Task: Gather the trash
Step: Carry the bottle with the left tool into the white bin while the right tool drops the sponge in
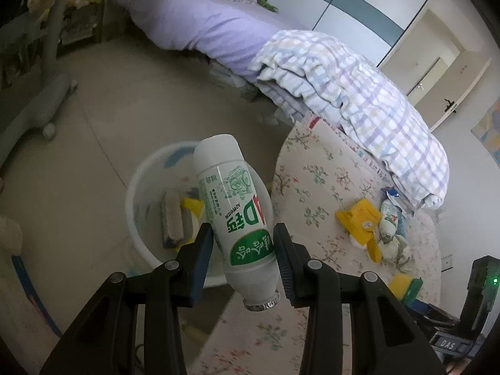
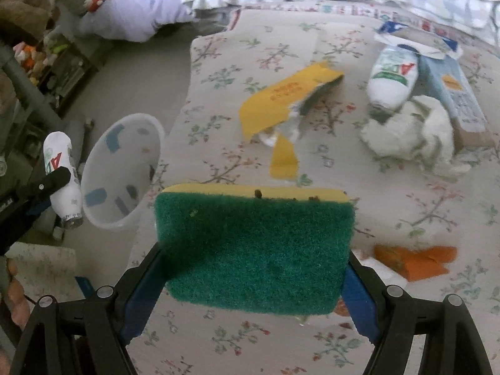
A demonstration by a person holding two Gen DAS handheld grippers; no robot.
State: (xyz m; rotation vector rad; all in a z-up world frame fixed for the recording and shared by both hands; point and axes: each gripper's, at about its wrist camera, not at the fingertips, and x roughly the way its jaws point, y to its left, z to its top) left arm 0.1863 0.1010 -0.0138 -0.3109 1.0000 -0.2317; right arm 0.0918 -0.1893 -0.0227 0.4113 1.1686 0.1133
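My left gripper (image 1: 243, 231) is shut on a white bottle with a green label (image 1: 231, 193), neck toward the camera, over a white bin (image 1: 140, 187) on the floor. Inside the bin lie a sponge and yellow scraps. My right gripper (image 2: 253, 253) is shut on a green and yellow sponge (image 2: 250, 218) above the floral table (image 2: 218, 337). In the right wrist view the bin (image 2: 125, 156) and the held bottle (image 2: 62, 175) show at far left. On the table lie a torn yellow carton (image 2: 281, 100), a second bottle (image 2: 393, 75), crumpled tissue (image 2: 412, 131) and orange scraps (image 2: 415, 259).
A bed with a purple sheet (image 1: 200, 22) and a checked blanket (image 1: 359, 93) borders the table's far side. A grey chair base (image 1: 47, 100) stands on the floor at left. A blue box (image 2: 456, 93) and a white wrapper (image 2: 415, 37) lie near the tissue.
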